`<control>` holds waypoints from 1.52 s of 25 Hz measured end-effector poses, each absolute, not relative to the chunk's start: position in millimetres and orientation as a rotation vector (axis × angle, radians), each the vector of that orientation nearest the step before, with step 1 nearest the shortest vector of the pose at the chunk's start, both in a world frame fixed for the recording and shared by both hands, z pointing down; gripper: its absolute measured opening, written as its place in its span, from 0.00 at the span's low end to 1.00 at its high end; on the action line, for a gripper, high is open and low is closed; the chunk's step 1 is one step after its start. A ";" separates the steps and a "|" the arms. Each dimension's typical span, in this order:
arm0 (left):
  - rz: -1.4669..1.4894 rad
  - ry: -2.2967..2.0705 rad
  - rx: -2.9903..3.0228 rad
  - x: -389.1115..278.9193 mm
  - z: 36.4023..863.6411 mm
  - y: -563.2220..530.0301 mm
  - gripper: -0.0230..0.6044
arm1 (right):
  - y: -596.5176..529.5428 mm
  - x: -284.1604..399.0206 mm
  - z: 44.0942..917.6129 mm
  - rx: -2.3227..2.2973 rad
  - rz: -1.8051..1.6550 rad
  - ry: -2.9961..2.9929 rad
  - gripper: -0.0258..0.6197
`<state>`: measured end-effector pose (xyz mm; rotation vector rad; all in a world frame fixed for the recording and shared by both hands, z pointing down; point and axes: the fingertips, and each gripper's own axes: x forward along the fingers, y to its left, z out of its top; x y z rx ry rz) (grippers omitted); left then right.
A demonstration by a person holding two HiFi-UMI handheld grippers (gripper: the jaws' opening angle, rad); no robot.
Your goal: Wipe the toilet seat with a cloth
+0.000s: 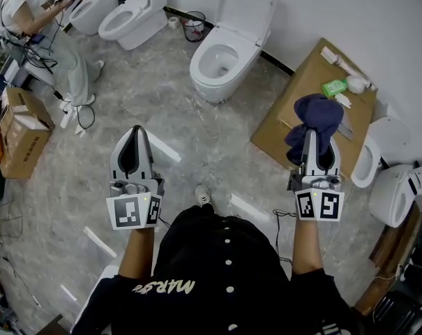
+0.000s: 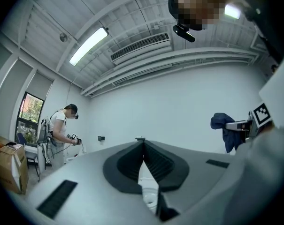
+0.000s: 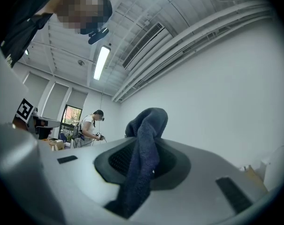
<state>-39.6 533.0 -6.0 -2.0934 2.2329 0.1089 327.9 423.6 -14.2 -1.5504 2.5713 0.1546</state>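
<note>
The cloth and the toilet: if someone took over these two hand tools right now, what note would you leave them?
Left gripper: shut, empty, held over the floor.
Right gripper: shut on the dark blue cloth, which hangs over its tip.
Toilet: straight ahead, lid up, cloth nowhere near it.
Done: cloth in hand. Left: bring it to the seat and wipe.

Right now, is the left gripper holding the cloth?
No, the left gripper is shut on nothing; the dark blue cloth hangs in the right gripper.
</note>
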 end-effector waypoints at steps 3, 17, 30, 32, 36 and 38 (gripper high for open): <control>0.117 2.219 -2.106 -52.2 -7.2 523.8 0.05 | 417.7 316.7 -17.4 -1.570 0.168 2.564 0.16; 0.073 2.194 -2.153 -76.2 6.5 482.1 0.05 | 381.2 289.1 -6.0 -1.588 0.147 2.561 0.16; 0.062 2.215 -2.131 -92.3 16.6 362.2 0.05 | 248.4 267.4 8.4 -1.563 0.127 2.554 0.16; 0.059 2.192 -2.135 -92.7 13.3 336.7 0.05 | 225.7 263.9 7.5 -1.556 0.123 2.554 0.16; 0.076 2.151 -2.139 -92.7 2.4 289.3 0.05 | 179.5 262.8 3.8 -1.554 0.122 2.557 0.16; 0.086 2.159 -2.132 -96.3 -0.1 270.8 0.05 | 156.8 260.1 2.7 -1.550 0.124 2.562 0.16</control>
